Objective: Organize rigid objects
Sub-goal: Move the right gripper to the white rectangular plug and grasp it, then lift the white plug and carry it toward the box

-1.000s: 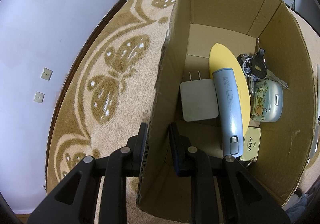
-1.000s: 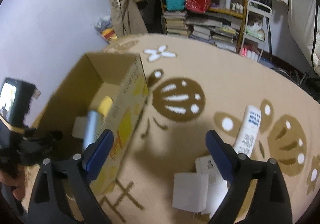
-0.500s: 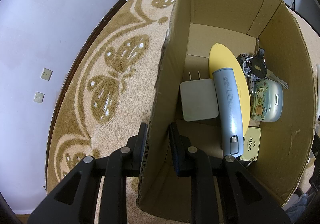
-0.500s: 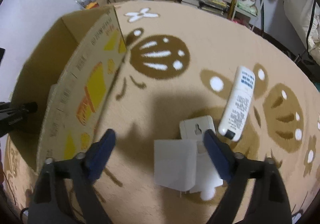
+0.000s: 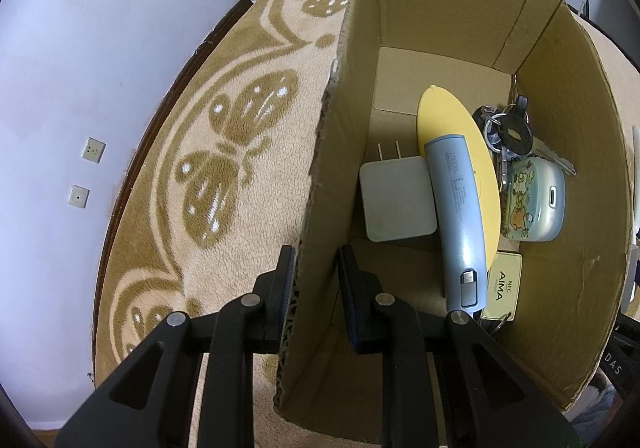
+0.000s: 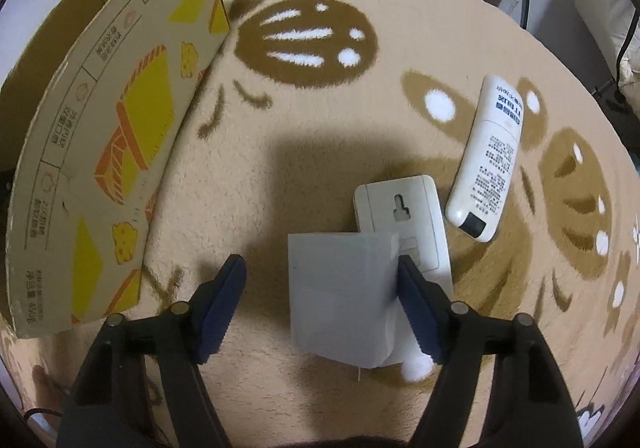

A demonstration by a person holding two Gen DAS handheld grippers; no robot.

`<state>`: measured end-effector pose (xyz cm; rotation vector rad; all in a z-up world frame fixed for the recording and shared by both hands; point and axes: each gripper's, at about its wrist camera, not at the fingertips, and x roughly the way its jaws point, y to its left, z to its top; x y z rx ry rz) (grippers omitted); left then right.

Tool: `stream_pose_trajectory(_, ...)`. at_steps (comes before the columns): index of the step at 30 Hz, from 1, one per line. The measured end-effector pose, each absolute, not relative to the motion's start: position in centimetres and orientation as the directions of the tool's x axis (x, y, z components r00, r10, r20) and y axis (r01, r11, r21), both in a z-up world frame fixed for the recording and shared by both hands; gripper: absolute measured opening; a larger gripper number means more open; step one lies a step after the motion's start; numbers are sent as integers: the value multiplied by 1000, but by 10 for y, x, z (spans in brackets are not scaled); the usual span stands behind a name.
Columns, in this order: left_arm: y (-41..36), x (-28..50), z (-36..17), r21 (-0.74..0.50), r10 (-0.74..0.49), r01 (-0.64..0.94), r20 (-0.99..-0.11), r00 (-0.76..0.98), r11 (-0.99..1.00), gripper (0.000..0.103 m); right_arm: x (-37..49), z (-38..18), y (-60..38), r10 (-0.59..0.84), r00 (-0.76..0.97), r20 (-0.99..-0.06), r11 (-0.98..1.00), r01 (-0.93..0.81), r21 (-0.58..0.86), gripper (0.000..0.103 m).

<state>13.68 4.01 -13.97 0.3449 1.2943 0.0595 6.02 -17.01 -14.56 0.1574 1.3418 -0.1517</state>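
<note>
Tan carpet (image 6: 320,136) with brown butterfly shapes carries everything: the left gripper (image 5: 314,284) pinches the near wall of the cardboard box (image 5: 568,128), which already holds a charger, power bank and keys, while the right gripper (image 6: 320,304) hangs with jaws spread wide around a pale grey square block (image 6: 340,288). That block lies partly on a white wall plate (image 6: 404,212), just beside a white remote (image 6: 488,164). Its right finger seems to touch the block's edge, though blur hides this, so I would centre first, then close on the block's side faces alone.
</note>
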Motion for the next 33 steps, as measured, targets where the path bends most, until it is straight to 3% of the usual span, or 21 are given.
stream_pose_trajectory(15,42,138,-138,262,217,140,-937,272,955,19,69,-145,-157,63,259,-964,977,183,113,79)
stream_pose_trajectory(17,41,138,-139,266,221,143,-936,274,953,19,70,-152,-148,82,230,-970,976,179,125,65)
stream_pose_trajectory(19,41,137,-139,264,218,142,-937,274,954,19,69,-162,-142,102,201,-974,974,178,138,61)
stream_pose_trajectory(24,40,137,-139,264,218,144,-937,274,954,18,70,-167,-124,44,201,-978,985,153,76,61)
stream_pose_trajectory(33,40,137,-138,266,219,146,-936,274,953,18,68,-173,-141,77,235,-969,978,170,119,58)
